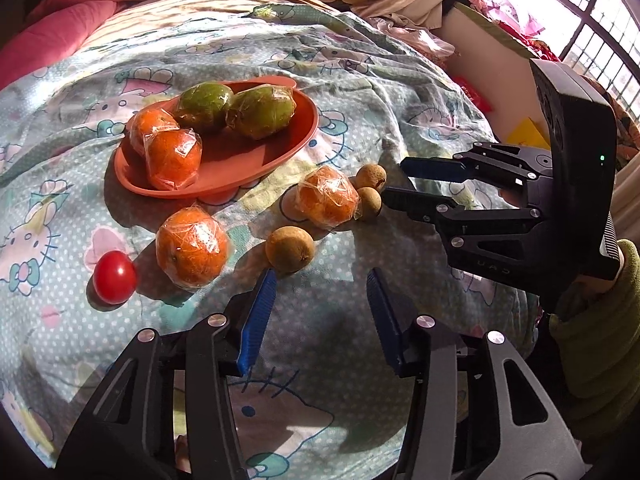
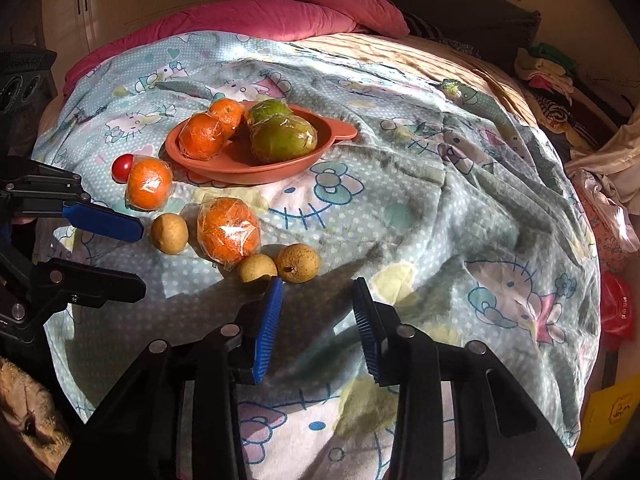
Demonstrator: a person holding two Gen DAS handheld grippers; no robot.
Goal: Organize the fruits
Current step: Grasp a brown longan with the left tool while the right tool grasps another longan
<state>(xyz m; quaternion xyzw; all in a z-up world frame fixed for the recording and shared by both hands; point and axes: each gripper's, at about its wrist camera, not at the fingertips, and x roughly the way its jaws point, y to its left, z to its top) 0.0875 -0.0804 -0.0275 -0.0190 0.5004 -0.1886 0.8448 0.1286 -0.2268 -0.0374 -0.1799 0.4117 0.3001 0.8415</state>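
Left gripper (image 1: 320, 286) is hovering above the patterned bedspread (image 1: 360, 100) with its blue-padded jaws spread apart and nothing between them; a brown round fruit (image 1: 290, 249) is lying just beyond its left fingertip. Right gripper (image 2: 318, 294) is likewise hovering with its jaws parted and empty, its left fingertip reaching just short of two small brown fruits (image 2: 280, 266) that are lying side by side, touching each other.

In the left wrist view, the right gripper is entering from the right edge, with its fingers pointing toward a plastic-wrapped orange (image 1: 327, 196) and the pair of small brown fruits beside it. A second wrapped orange (image 1: 191, 249) is sitting nearer the left gripper, and a red cherry tomato (image 1: 115, 277) is resting just to its left, close but apart.

Farther out, an orange-brown oval dish (image 1: 256, 164) is lying on the bedspread, holding two wrapped oranges (image 1: 164, 144) at one end and two wrapped green citrus fruits (image 1: 236, 110) at the other. The loose fruits are all lying on the cloth between the dish and the two grippers.

In the right wrist view, the left gripper is showing at the left edge, its jaws parted, beside the single brown fruit. A pink quilt (image 2: 256, 12) is bunching along the far edge of the bed.
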